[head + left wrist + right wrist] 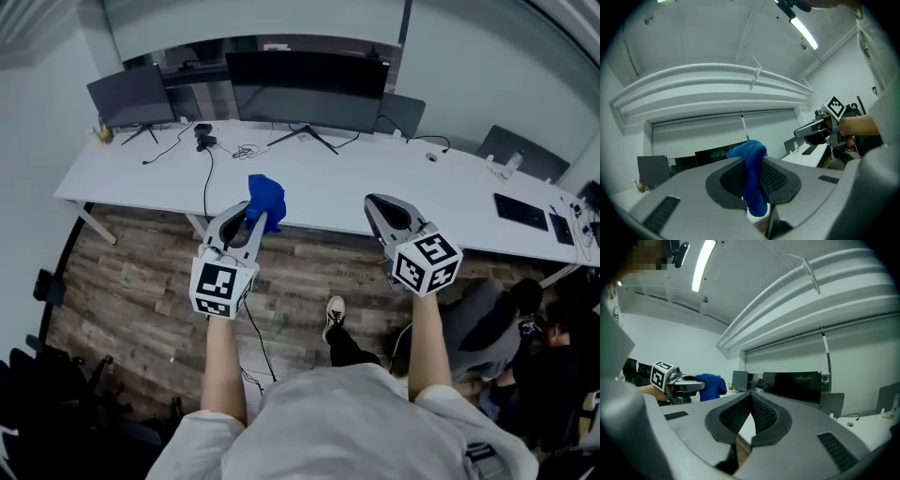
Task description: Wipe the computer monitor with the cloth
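Blue cloth (266, 199) gripped, monitor (307, 89) at 12 o'clock
Left gripper (253, 217) jaws clamp the cloth; right gripper (375, 202) jaws meet, empty.

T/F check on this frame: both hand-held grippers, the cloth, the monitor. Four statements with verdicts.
1. The left hand-held gripper is shut on the blue cloth. True.
2. The right hand-held gripper holds a second cloth. False: its jaws are together with nothing between them.
3. The cloth is pressed against the big monitor. False: it is held in the air near the front edge of the white desk, apart from the monitor at the back.
4. The big monitor's screen is dark. True.
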Demonstrator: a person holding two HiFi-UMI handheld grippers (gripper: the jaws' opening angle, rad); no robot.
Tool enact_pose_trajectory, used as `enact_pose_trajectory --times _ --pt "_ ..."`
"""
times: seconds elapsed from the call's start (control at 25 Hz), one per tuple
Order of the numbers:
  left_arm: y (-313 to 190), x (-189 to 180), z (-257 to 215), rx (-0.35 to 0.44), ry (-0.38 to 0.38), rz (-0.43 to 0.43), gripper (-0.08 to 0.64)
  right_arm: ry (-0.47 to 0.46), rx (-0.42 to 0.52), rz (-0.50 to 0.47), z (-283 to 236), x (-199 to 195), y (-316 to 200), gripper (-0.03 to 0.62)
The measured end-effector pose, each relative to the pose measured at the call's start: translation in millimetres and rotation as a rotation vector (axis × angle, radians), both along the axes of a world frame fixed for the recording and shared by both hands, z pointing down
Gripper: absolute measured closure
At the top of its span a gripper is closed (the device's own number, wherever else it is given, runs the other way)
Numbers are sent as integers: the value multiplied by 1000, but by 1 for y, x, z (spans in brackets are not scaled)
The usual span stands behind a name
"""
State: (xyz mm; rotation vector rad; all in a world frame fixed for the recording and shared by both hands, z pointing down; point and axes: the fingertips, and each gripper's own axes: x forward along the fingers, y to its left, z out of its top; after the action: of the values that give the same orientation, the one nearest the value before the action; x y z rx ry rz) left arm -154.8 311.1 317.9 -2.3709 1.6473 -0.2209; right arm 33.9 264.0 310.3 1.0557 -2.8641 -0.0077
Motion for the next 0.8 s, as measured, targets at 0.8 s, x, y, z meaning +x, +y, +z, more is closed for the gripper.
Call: enact_pose_trajectory --times 0.8 --pt "-344 -61 7 -77 99 -181 482 -16 -45 -209 -9 -39 -353 578"
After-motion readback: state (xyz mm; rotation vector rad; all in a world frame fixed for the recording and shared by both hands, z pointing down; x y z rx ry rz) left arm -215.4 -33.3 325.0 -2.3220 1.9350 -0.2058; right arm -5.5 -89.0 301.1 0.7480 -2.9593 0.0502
